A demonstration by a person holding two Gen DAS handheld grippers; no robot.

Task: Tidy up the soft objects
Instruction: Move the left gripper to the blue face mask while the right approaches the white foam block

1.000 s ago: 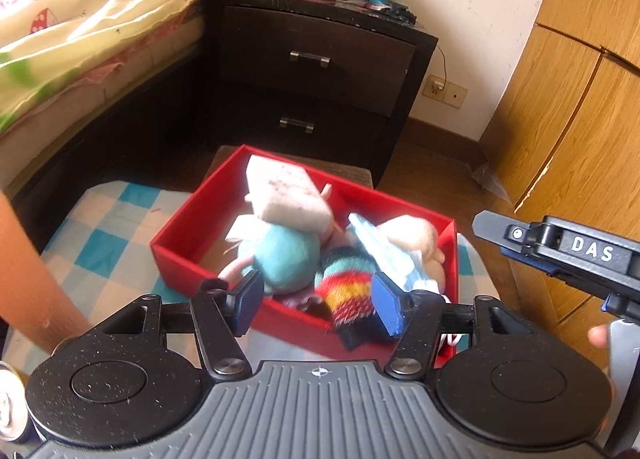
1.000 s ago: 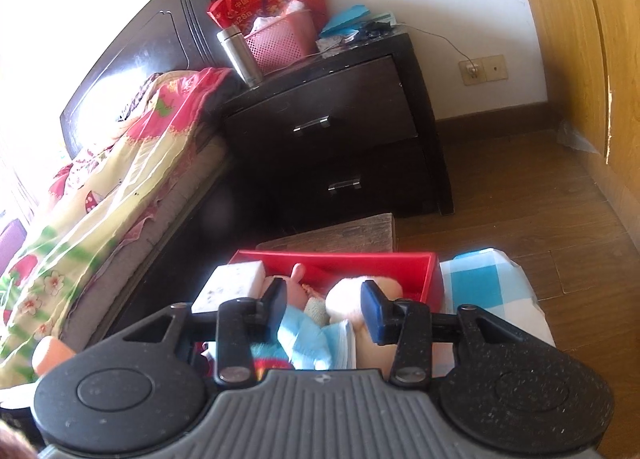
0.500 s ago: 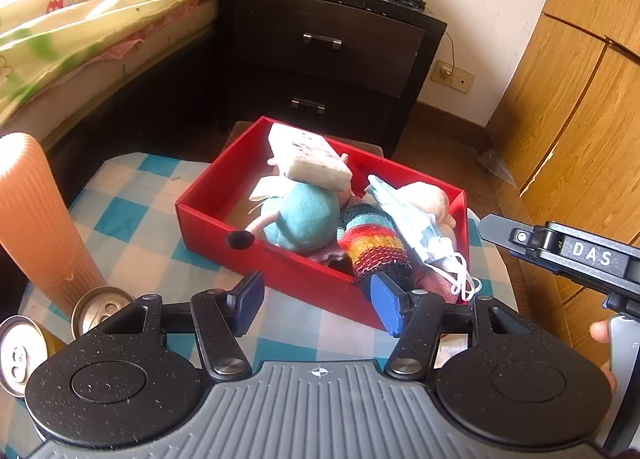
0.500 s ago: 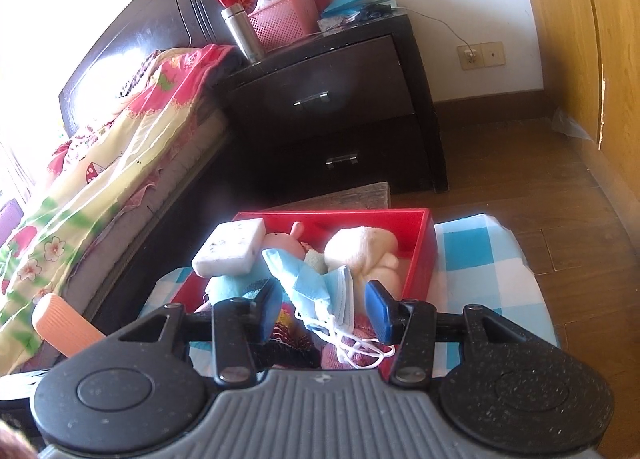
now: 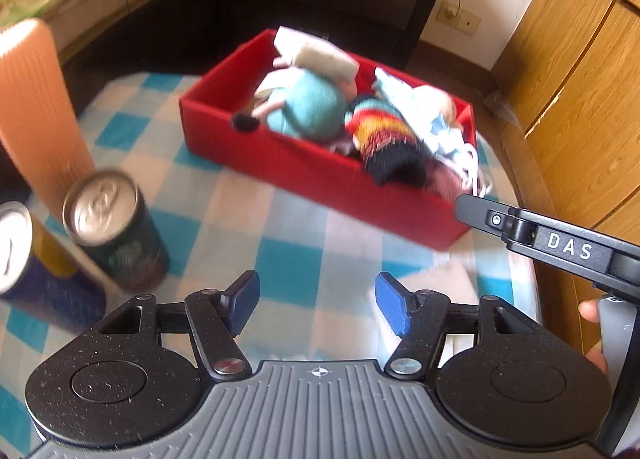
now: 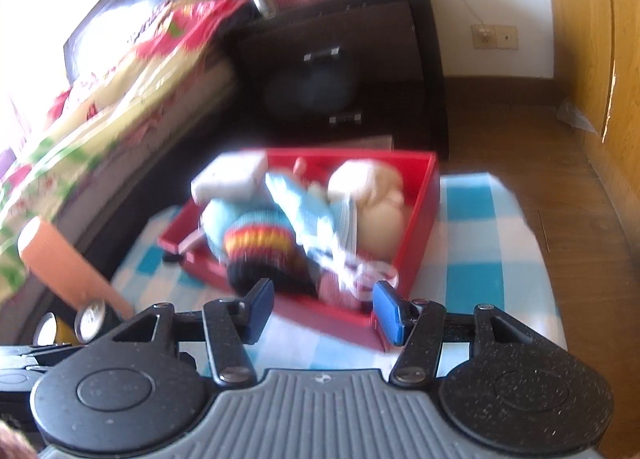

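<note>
A red box [image 5: 304,175] [image 6: 424,215] stands on the blue-and-white checked cloth, piled with soft things: a teal plush [image 5: 308,107], a rainbow-striped knit sock [image 5: 384,139] [image 6: 260,247], a light-blue face mask [image 5: 436,127] [image 6: 316,219], a cream plush [image 6: 376,195] and a white sponge block [image 5: 316,55] [image 6: 232,179]. My left gripper [image 5: 316,303] hovers over the cloth in front of the box, jaws opening, nothing between them. My right gripper [image 6: 324,305] is at the box's near edge, jaws opening and empty. Its black arm [image 5: 560,247] shows at the right of the left wrist view.
Two drink cans [image 5: 116,231] [image 5: 24,259] and a tall orange ribbed cup [image 5: 36,107] stand at the table's left. Behind the box are a dark nightstand [image 6: 348,67] and a bed with a flowered quilt [image 6: 104,91]. A wooden wardrobe [image 5: 580,71] lines the right.
Both grippers have drawn back and down from the box, so more cloth and the cans now show. The right jaws have widened, and the face mask now lies in the box.
</note>
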